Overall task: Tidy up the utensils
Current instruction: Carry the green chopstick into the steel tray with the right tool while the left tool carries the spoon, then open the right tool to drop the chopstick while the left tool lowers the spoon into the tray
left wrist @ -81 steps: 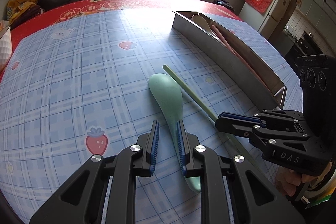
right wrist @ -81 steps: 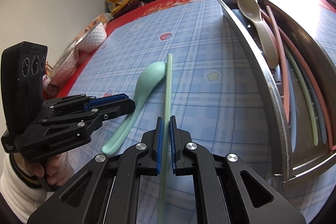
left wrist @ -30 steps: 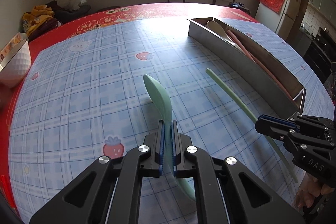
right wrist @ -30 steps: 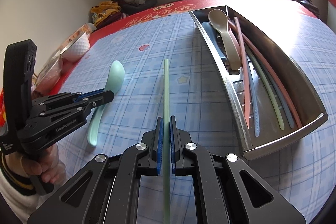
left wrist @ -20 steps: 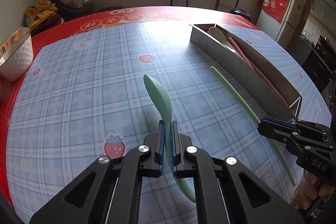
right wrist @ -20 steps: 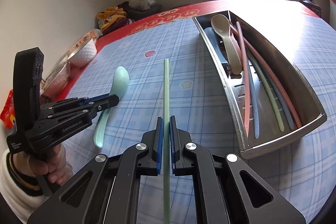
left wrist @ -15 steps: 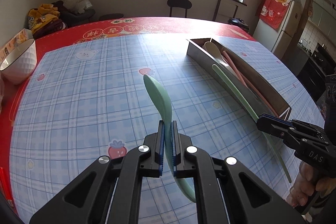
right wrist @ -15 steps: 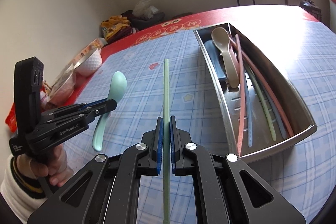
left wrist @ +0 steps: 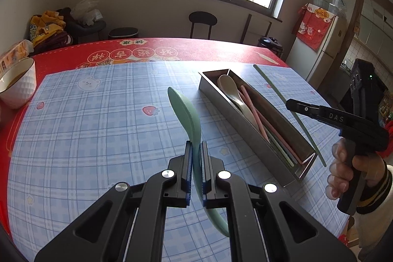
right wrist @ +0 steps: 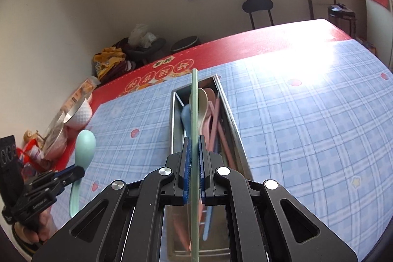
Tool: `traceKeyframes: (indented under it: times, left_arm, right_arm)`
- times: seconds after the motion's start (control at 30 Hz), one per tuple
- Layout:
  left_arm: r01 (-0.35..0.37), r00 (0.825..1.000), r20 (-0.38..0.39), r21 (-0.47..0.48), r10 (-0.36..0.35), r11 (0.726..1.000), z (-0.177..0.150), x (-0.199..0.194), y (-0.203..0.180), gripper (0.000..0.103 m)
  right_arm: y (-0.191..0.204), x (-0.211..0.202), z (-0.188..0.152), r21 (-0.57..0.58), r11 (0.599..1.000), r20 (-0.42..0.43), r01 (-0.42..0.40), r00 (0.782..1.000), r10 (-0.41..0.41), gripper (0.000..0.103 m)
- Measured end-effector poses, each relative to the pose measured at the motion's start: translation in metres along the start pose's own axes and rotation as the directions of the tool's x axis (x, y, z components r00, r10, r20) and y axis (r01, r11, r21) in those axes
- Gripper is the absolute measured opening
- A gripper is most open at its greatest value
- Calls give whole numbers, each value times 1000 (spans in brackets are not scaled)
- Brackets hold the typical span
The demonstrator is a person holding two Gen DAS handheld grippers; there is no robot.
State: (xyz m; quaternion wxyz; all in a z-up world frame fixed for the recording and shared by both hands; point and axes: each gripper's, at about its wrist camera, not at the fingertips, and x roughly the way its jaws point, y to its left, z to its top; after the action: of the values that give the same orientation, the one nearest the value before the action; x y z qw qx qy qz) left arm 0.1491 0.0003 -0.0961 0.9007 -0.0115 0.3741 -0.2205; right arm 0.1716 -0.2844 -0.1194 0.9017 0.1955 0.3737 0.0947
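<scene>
Since half a second ago I have carried both utensils higher off the table, and my right gripper (right wrist: 194, 171) has swung across so that it now sits directly above the steel tray (right wrist: 227, 107) instead of beside it. It is clamped narrow on the green chopstick (right wrist: 194, 114), which runs straight out between the blue pads (right wrist: 188, 163) and lies lengthwise over the tray, its far tip reaching just past the tray's far end. Below it in the tray lie a beige spoon (right wrist: 202, 104), a blue spoon (right wrist: 185, 117) and pink chopsticks (right wrist: 216, 114). My left gripper (left wrist: 196, 171) is closed tight on the handle of the green spoon (left wrist: 186, 112), whose bowl points forward and up, well clear of the blue plaid tablecloth (left wrist: 86, 127). From the left wrist view the tray (left wrist: 245, 129) stands to the right of the spoon, near but apart. A white bowl (left wrist: 18, 85) rests at the table's left edge.
</scene>
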Motion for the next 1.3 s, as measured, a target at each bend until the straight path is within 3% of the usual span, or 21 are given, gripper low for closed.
traceKeyframes:
  times: [0.2, 0.67, 0.9, 1.03, 1.07, 1.1, 1.17, 1.23, 1.3]
  left_arm:
    - [4, 1000, -6, 1, -4, 1000, 6, 7, -7, 6]
    - [1, 1000, -24, -10, -1, 1000, 11, 18, -6, 6]
    - [-4, 1000, -30, -1, 4, 1000, 15, 22, -12, 6]
    - [-1, 999, -36, -3, 1, 1000, 16, 26, -15, 6]
    - [0, 999, -38, -3, -1, 1000, 17, 27, -16, 6]
    - [2, 999, -40, -4, -2, 1000, 18, 28, -18, 6]
    - [4, 999, -43, -1, -4, 1000, 21, 31, -23, 6]
    - [8, 999, -46, 1, -7, 1000, 24, 34, -28, 6]
    - [12, 999, -47, 1, -12, 1000, 27, 38, -34, 6]
  right_arm:
    - [-14, 27, 12, 99, 995, -39, -23, 999, 27, 6]
    - [-10, 50, 13, 87, 996, -106, 11, 994, -2, 6]
    - [-13, 46, 15, 100, 994, -112, -39, 992, 50, 8]
    - [-12, 34, 18, 52, 998, -71, -39, 997, 43, 9]
    - [-11, 30, 19, 31, 999, -55, -34, 998, 36, 17]
    - [-11, 26, 20, 14, 999, -37, -29, 999, 30, 36]
    - [-12, 16, 21, -24, 999, 14, -27, 1000, 27, 52]
    - [-10, 9, 22, -77, 997, 50, -18, 998, 22, 53]
    - [-9, 2, 23, -125, 992, 85, -13, 996, 24, 63]
